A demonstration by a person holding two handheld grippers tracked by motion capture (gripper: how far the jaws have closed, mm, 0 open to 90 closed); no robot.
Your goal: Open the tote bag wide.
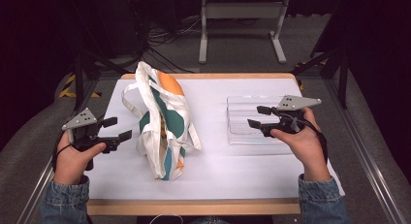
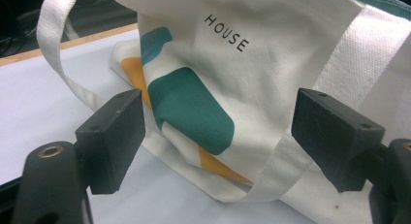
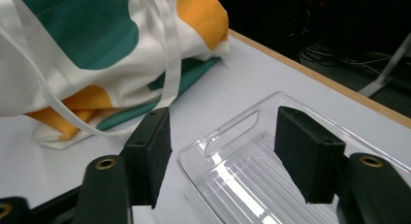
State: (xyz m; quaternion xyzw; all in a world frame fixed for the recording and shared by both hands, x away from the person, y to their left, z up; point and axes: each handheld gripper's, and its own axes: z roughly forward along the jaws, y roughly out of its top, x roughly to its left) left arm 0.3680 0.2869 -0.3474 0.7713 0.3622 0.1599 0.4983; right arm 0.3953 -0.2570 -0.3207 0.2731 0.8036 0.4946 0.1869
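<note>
A white cloth tote bag (image 1: 162, 122) with teal and orange patches stands slumped on the white table (image 1: 218, 170), left of centre. Its side reads HOUSE in the left gripper view (image 2: 225, 32), and its straps hang loose. My left gripper (image 1: 117, 128) is open just left of the bag, jaws pointing at it, nothing between them (image 2: 218, 136). A clear plastic tray (image 1: 249, 120) lies at the right. My right gripper (image 1: 258, 116) hovers open over the tray's near-left corner (image 3: 223, 151), facing the bag (image 3: 87, 49).
The table's wooden edge (image 1: 194, 207) runs along the front. Behind the table stand a grey metal frame (image 1: 242, 20) and tangled cables (image 1: 160, 44) on the floor. Black stand legs (image 1: 80, 73) flank the far corners.
</note>
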